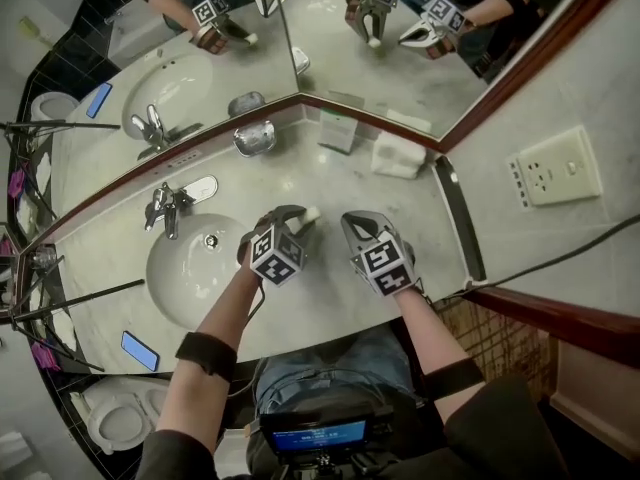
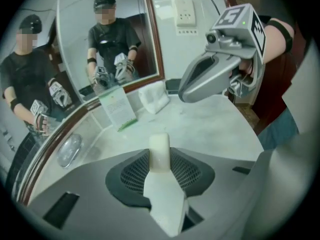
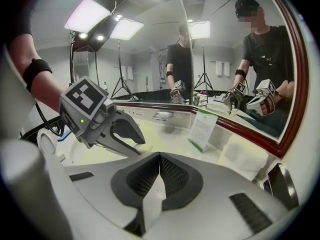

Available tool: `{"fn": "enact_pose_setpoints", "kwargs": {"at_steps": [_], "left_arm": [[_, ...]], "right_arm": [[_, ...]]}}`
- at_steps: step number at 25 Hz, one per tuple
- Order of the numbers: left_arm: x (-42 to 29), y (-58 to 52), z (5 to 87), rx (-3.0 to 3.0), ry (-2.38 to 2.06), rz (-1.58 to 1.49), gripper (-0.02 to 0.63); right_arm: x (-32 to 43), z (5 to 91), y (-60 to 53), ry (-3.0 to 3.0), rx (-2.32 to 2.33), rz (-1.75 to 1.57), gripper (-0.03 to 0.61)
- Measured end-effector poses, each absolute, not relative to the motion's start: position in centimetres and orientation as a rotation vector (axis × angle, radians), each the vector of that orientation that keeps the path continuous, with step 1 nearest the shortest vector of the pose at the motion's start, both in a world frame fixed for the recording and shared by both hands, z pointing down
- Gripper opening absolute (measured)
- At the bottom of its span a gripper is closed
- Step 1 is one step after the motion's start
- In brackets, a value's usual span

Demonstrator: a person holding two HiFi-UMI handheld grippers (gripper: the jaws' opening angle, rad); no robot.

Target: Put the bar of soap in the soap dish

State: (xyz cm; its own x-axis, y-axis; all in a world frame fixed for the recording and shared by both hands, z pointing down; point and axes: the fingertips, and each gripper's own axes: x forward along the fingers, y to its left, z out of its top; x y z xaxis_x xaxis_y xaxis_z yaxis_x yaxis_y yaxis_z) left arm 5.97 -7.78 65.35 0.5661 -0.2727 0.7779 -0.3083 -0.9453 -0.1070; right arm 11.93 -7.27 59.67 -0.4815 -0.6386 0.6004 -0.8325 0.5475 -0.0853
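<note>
A white bar of soap [image 2: 160, 151] stands on end between the jaws of my left gripper [image 2: 160, 160], which is shut on it above the counter. In the head view that gripper [image 1: 300, 218] hangs right of the basin with the soap [image 1: 309, 213] at its tip. The clear soap dish [image 1: 254, 138] sits by the mirror's corner, some way beyond the soap; the left gripper view has the dish [image 2: 69, 149] at the left. My right gripper [image 1: 355, 226] is shut on nothing beside the left one; its jaws [image 3: 160, 165] meet.
The sink basin [image 1: 200, 268] and its tap [image 1: 168, 208] lie to the left. A standing card [image 1: 338, 131] and a folded white towel [image 1: 398, 155] rest against the mirror. A blue phone [image 1: 140, 350] lies at the counter's near left edge.
</note>
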Motion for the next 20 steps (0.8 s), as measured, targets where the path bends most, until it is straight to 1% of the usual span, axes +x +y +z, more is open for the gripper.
{"fn": "enact_pose_setpoints", "kwargs": {"at_steps": [7, 10, 15, 20], "left_arm": [[1.8, -7.7, 56.6, 2.645, -0.945, 0.835, 0.133], [-0.5, -6.6, 54.2, 2.604, -1.115, 0.695, 0.133], [-3.9, -5.3, 53.2, 2.508, -1.292, 0.592, 0.133], [-5.0, -5.6, 52.8, 2.508, -1.338, 0.624, 0.133]], "right_arm": [[9.5, 56.4, -8.2, -2.366, 1.131, 0.464, 0.018], [8.3, 55.1, -8.0, -2.414, 1.095, 0.455, 0.018], [6.4, 54.3, -7.6, -2.44, 1.023, 0.423, 0.018], [4.9, 53.8, -7.8, -2.453, 0.982, 0.399, 0.018]]}}
